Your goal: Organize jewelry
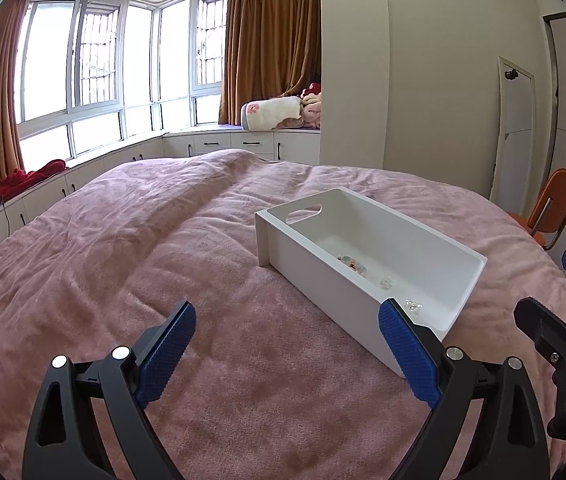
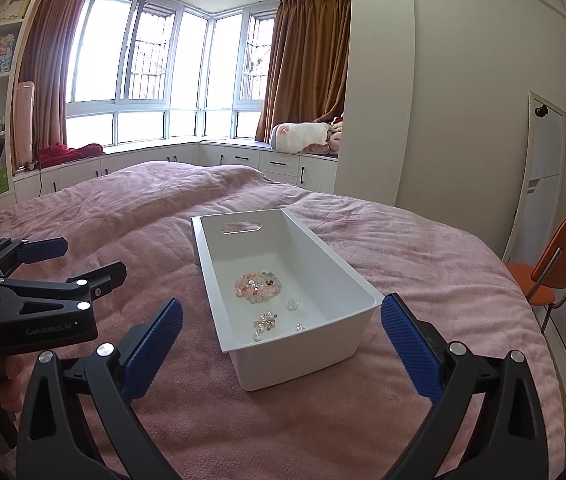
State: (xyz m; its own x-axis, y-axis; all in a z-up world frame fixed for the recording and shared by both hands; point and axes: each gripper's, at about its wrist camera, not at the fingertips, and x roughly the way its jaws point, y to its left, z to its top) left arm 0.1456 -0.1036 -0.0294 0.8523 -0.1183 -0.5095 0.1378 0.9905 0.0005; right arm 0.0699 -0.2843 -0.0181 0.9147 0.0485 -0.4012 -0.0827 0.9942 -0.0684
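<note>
Jewelry lay inside a white bin [image 2: 283, 300] that rested on a pink bedspread [image 2: 123, 216]. Within the bin, a coiled pastel bead bracelet [image 2: 259, 286] sat near the middle of the floor; a pearl-and-gold piece [image 2: 265, 323] lay nearer the bin's close end wall, and two small clear crystal pieces [image 2: 292, 304] lay just beside these (their exact type could not be made out). The bin's far end wall carried a slot handle [image 2: 241, 227]. The right gripper [image 2: 281, 346] hovered at the bin's near end with its blue-padded fingers [image 2: 153, 350] spread wide and empty, one on each side of the bin's near corner region. The left gripper [image 1: 287, 354] was likewise spread wide and held nothing, positioned to the left of the bin above the bedspread, its right pad in front of the bin's near corner. An orange chair [image 2: 559, 264] stood to the right of the bin, beyond the bed edge.
</note>
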